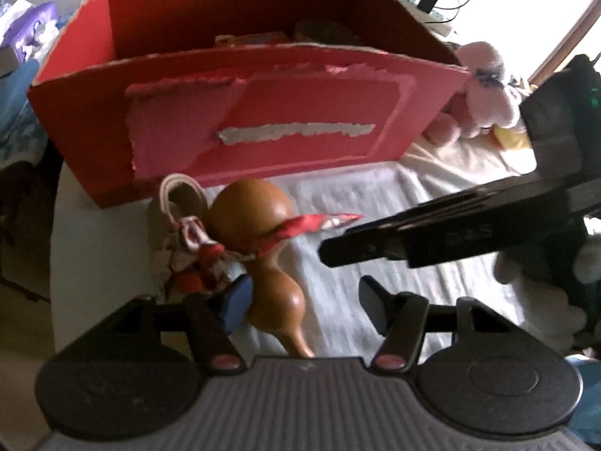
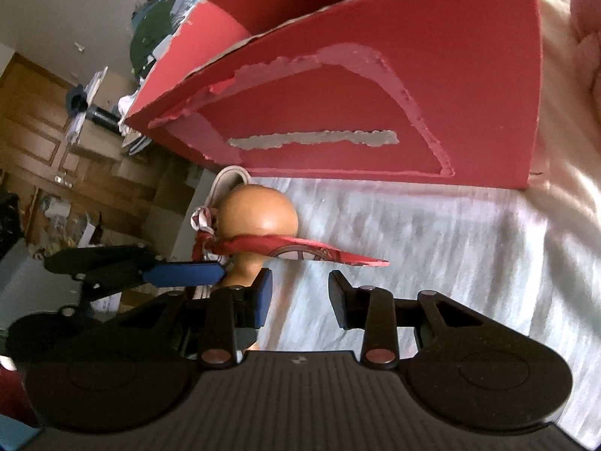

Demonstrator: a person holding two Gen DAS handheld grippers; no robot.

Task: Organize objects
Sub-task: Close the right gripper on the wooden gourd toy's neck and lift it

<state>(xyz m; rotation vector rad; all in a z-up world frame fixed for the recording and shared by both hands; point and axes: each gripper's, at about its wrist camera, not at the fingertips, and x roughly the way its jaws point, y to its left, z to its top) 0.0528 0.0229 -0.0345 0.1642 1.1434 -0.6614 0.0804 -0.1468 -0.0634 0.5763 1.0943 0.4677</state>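
A brown gourd point(image 1: 263, 248) with a red ribbon point(image 1: 311, 227) around its neck lies on the white cloth in front of a red cardboard box point(image 1: 263, 112). My left gripper point(image 1: 304, 300) is open, its left pad beside the gourd's narrow lower part. My right gripper reaches in from the right in the left wrist view point(image 1: 413, 240). In the right wrist view the gourd point(image 2: 259, 218) lies ahead left, the right gripper point(image 2: 300, 297) is open and empty, its left pad by the gourd's neck. The left gripper's blue pad point(image 2: 184, 274) shows at left.
The red box point(image 2: 375, 94) stands open-topped with items inside. A pink plush toy point(image 1: 488, 94) lies right of the box. A patterned pouch with a white cord point(image 1: 180, 225) lies left of the gourd. Wooden cabinets point(image 2: 56, 143) and clutter stand beyond the table's edge.
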